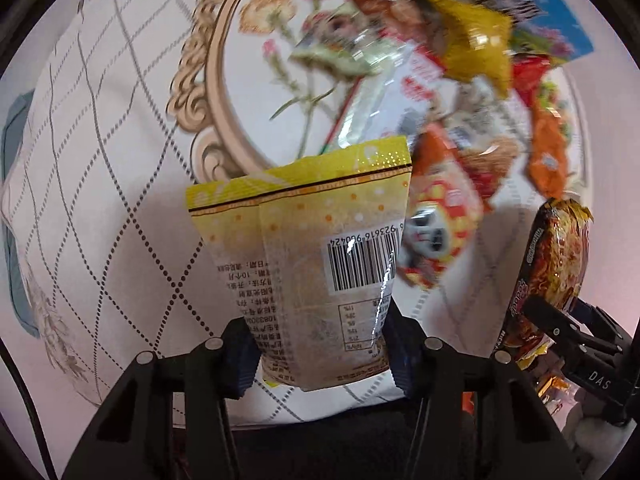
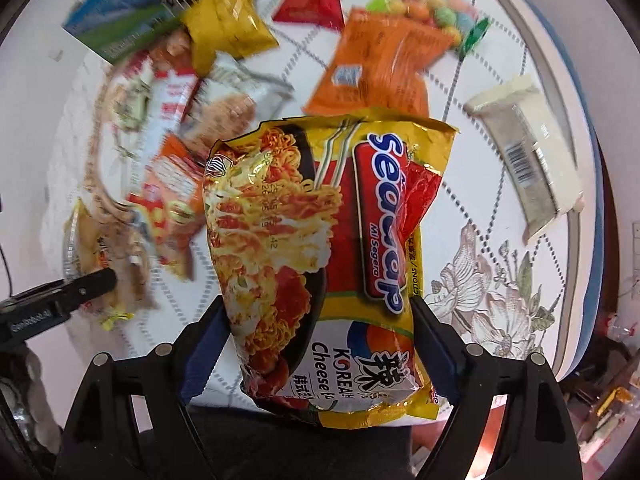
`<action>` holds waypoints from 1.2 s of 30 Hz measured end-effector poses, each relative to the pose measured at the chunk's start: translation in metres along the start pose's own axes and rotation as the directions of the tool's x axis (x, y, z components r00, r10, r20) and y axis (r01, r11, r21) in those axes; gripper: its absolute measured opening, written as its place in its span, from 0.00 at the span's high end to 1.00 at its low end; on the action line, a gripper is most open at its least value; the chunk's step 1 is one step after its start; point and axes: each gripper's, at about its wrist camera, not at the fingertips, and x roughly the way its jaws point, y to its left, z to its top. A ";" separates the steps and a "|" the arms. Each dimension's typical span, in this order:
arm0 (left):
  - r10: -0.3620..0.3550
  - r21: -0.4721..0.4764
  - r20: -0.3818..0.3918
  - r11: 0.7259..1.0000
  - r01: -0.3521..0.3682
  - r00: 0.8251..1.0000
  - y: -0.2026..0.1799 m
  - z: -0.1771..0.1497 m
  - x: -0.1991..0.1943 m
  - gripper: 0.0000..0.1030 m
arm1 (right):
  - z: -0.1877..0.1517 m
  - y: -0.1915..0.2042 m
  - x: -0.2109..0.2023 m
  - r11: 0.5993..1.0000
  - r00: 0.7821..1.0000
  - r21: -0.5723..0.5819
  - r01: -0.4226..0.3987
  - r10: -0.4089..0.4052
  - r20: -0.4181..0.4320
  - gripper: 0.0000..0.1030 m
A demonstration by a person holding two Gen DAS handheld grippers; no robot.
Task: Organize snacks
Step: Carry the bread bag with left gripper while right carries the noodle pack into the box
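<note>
My left gripper (image 1: 320, 356) is shut on a pale yellow snack pouch (image 1: 308, 248) with a barcode, held upright above the tablecloth. My right gripper (image 2: 320, 352) is shut on a yellow and red Sedaap Korean cheese noodle packet (image 2: 320, 248), held above the table. That packet also shows at the right edge of the left wrist view (image 1: 556, 264), with the right gripper under it. The left gripper's finger shows at the left of the right wrist view (image 2: 68, 292). A pile of snack bags lies beyond: a yellow bag (image 2: 228, 24), a red triangular bag (image 2: 312, 0), an orange bag (image 2: 380, 64).
A white quilted tablecloth (image 1: 100, 168) with a gold oval floral frame (image 1: 224, 92) covers the table. A blue and green flat box (image 2: 120, 8) lies at the back. A pale packet with a barcode (image 2: 532, 148) lies at right, near the table's edge (image 2: 580, 240). A bag of coloured balls (image 2: 432, 0) sits behind.
</note>
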 end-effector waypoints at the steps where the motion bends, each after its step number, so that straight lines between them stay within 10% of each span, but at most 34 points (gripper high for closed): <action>1: -0.008 0.004 0.005 1.000 0.008 1.000 -0.002 0.004 -0.006 0.51 | 0.002 -0.003 -0.013 1.000 1.000 -0.001 -0.022 0.022 0.012 0.14; 8: -0.093 0.093 0.098 0.992 0.084 0.991 -0.060 0.040 -0.078 0.51 | 0.034 -0.027 -0.101 0.989 0.983 -0.054 -0.136 0.142 0.118 0.14; 19: -0.115 0.154 0.249 0.985 0.078 0.962 -0.092 0.196 -0.185 0.51 | 0.219 -0.059 -0.183 0.966 0.939 -0.186 -0.179 0.224 0.261 0.14; 26: -0.058 0.101 0.170 0.994 0.041 0.984 -0.093 0.317 -0.155 0.51 | 0.338 -0.076 -0.132 0.973 0.974 -0.183 -0.142 0.170 0.148 0.14; 36: -0.021 0.086 -0.004 0.996 0.021 1.000 -0.088 0.397 -0.074 0.51 | 0.385 -0.107 -0.060 0.981 0.994 -0.161 -0.106 0.107 0.000 0.14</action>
